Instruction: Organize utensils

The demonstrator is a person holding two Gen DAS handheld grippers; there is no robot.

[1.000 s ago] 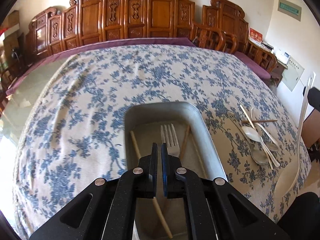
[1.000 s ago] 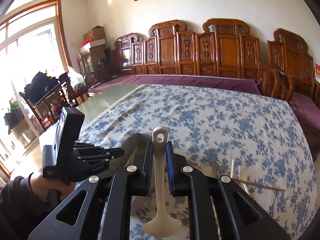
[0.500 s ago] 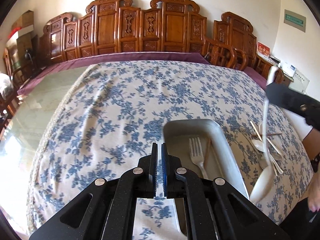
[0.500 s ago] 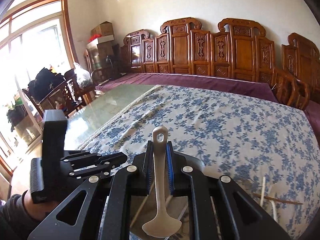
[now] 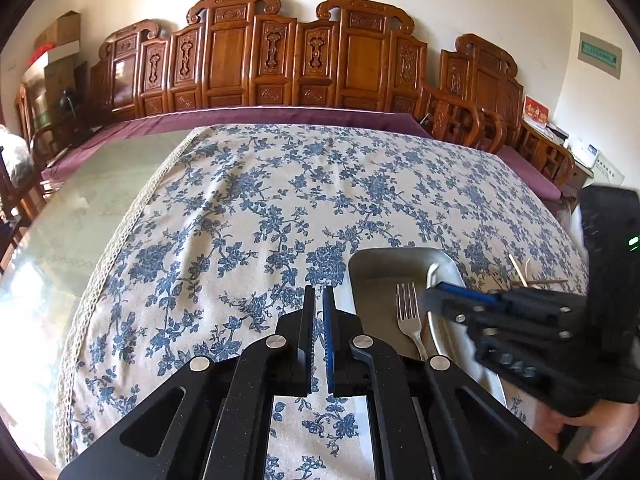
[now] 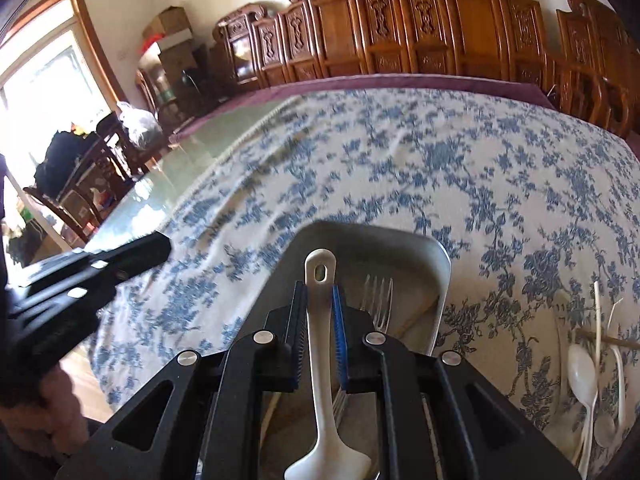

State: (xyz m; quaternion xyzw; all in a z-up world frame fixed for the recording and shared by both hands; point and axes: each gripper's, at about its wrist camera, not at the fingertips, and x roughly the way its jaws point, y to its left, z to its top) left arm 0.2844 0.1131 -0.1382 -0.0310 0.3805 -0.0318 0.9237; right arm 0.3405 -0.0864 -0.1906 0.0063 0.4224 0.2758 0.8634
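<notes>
Right wrist view first: our right gripper has its jaws pinched on the handle of a white ladle-style spoon, the holed handle end sticking out past the fingertips and the bowl end down near the camera. Beneath it we see the metal tray on the blue-flowered tablecloth, and a steel fork lies inside the tray just right of the spoon's handle, tines pointing away from us. The spoon sits above the tray's interior; we cannot tell whether it touches the tray floor. To the right of the tray, on the cloth, we see a small heap of white plastic spoons and thin sticks, apart from the tray.

From the left wrist view, our left gripper has its jaws drawn together with only a sliver between the pads and nothing in them. It hangs over bare tablecloth just left of the tray's near-left edge. The right gripper comes in from the right side over the tray, beside the fork. A hand shows under it at the lower right. Carved wooden chairs line the far wall.
</notes>
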